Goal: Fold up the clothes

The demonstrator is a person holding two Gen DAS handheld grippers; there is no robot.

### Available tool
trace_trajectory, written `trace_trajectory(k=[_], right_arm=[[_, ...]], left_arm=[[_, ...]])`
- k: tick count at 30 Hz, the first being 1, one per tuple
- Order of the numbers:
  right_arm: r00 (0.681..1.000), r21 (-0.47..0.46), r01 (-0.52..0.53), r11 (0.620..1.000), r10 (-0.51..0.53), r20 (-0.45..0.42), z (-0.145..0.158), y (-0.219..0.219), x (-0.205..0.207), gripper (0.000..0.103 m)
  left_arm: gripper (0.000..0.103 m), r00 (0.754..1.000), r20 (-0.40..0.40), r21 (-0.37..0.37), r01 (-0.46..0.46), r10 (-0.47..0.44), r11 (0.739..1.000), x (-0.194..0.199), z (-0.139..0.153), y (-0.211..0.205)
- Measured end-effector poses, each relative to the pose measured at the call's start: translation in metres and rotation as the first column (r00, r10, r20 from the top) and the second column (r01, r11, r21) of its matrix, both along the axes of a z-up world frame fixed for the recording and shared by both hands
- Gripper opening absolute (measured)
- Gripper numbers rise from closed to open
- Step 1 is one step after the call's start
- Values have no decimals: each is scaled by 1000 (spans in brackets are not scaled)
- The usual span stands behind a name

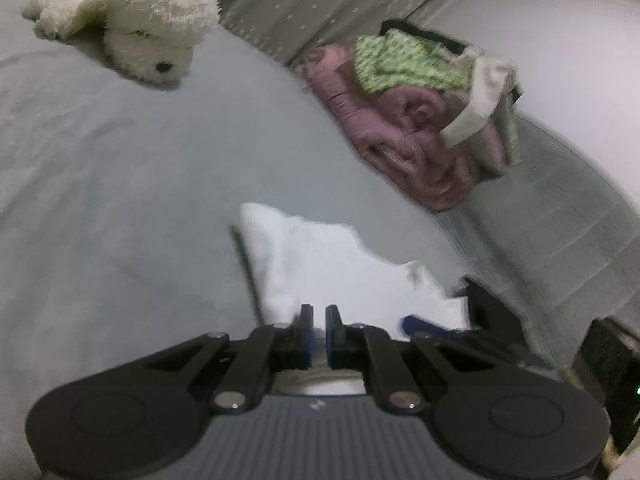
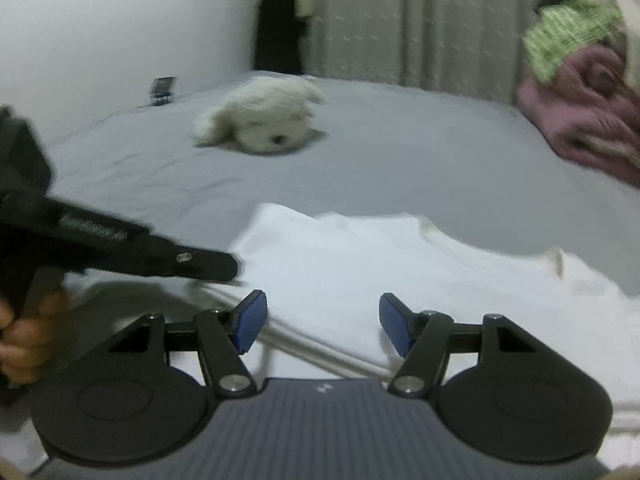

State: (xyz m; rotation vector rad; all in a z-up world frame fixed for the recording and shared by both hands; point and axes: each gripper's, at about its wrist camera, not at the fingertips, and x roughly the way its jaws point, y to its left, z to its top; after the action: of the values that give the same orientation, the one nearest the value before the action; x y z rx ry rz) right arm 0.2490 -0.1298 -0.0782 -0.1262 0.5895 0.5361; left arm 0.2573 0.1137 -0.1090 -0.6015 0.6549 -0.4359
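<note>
Left gripper (image 1: 319, 322) pinches the white T-shirt (image 1: 320, 268) edge. Right gripper (image 2: 322, 322) gapes empty above it; only its view shows a hand (image 2: 24, 334) (blurred).

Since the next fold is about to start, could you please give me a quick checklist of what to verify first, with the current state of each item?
1. Left gripper closed on the white garment: ok, jaws nearly together with white cloth between them.
2. Right gripper ready to grasp: ok, jaws wide open above the garment, holding nothing.
3. Garment lying flat: not ok, its far edge is rumpled.
4. Bed sheet beyond the garment free for folding: ok.
5. Plush toy and clothes pile out of the way: ok, both lie apart from the garment.
</note>
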Motion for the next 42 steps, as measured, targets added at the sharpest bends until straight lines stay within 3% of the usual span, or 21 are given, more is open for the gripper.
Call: trace_trajectory(k=[5, 13, 21, 24, 27, 29, 33, 37, 42], right_arm=[[994, 79, 91, 993, -85, -73, -2, -18, -6, 67], [950, 69, 275, 959, -260, -172, 7, -91, -51, 68], [899, 51, 380, 923, -356, -255, 7, -149, -126, 68], [877, 46, 409, 911, -379, -295, 9, -166, -150, 68], [852, 43, 437, 899, -398, -341, 8, -181, -173, 68], [855, 61, 426, 903, -379, -353, 8, -191, -190, 68], [854, 5, 386, 923, -355, -380, 12, -196, -216, 68], [894, -81, 283, 956, -294, -339, 7, -199, -247, 66], [903, 34, 228, 973, -198, -381, 13, -226, -268, 66]], left_arm=[[6, 999, 20, 57, -33, 32, 998, -4, 9, -9], [8, 998, 53, 99, -47, 42, 994, -43, 30, -35], [11, 998, -44, 209, 50, -42, 977, -98, 20, -56], [11, 993, -69, 290, 114, -98, 950, -129, 20, -62], [11, 981, -80, 396, 193, -176, 898, -165, 25, -67], [13, 971, -96, 439, 238, -218, 866, -186, 28, -67], [14, 958, -161, 352, 281, -238, 893, -209, 25, -48], [14, 940, -203, 265, 323, -275, 909, -234, 23, -30], [14, 908, -266, 120, 365, -324, 923, -247, 18, -7]])
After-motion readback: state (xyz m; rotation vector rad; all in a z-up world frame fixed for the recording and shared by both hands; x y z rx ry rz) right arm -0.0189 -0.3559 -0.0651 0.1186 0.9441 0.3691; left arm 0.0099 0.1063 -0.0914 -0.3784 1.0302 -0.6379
